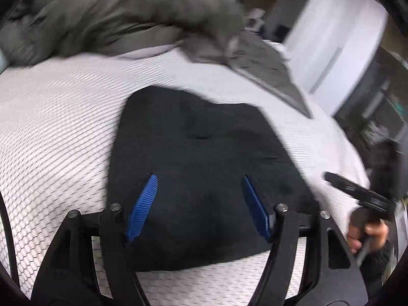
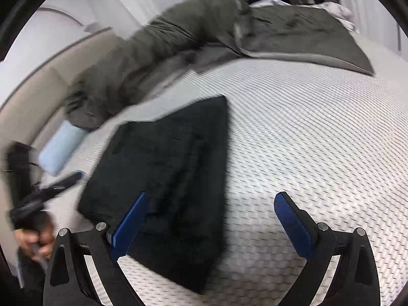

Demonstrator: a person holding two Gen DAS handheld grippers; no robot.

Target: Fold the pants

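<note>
— On the white quilted mattress (image 2: pixel 318 127) lies what, exactly?

— Black pants (image 2: pixel 163 178), folded into a flat rectangular packet, near the front edge. In the right wrist view its long axis runs from the near edge away toward the grey blanket (image 2: pixel 293 35), leaning slightly right.

— And the tongs?

— Left gripper (image 1: pixel 199 204) hangs over the packet's near end, blue pads apart, nothing between them. Right gripper (image 2: pixel 211 224) stands wide open, its left pad over the packet's near right edge, gripping nothing.

— Anything beside it?

— A pale blue roll (image 2: pixel 61 150) to the left.
</note>
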